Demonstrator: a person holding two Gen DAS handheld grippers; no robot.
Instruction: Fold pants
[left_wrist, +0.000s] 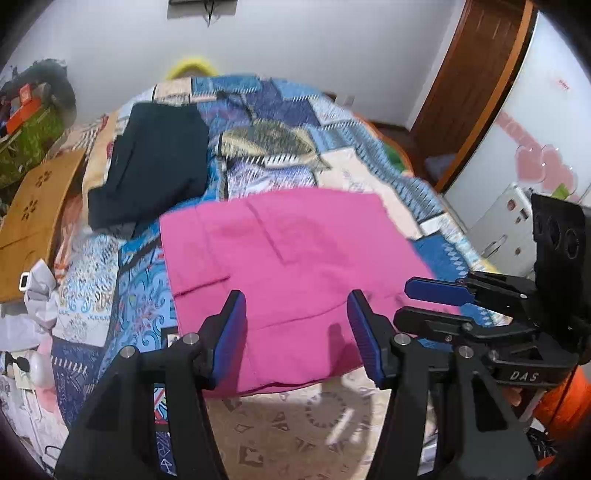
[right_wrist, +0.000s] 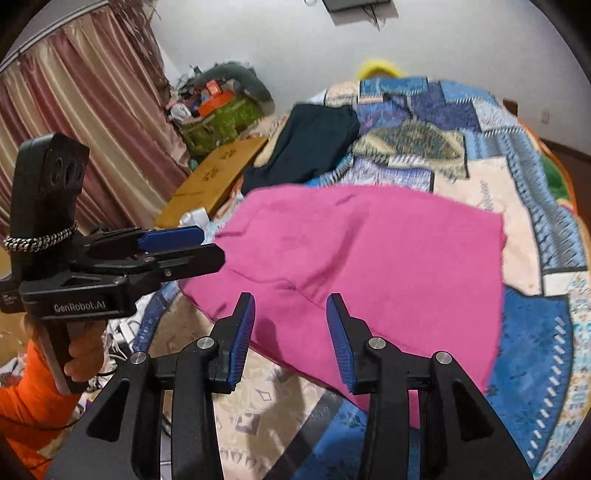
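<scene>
Two tools, my left tool (left_wrist: 297, 325) and right tool (right_wrist: 290, 328), hang apart and hold nothing over the pink pants (left_wrist: 291, 258) folded on the bed (left_wrist: 277, 147). Dark clothes (left_wrist: 155, 162) lie behind. Only the right view shows curtains (right_wrist: 92, 110).

We've got the left gripper (left_wrist: 297, 306) and right gripper (right_wrist: 290, 308) both angled downward with jaws apart and nothing pinched, the right one sitting at 3 o'clock of the left, a hand (right_wrist: 83, 354) in an orange sleeve (right_wrist: 22, 402) gripping the left handle.
</scene>
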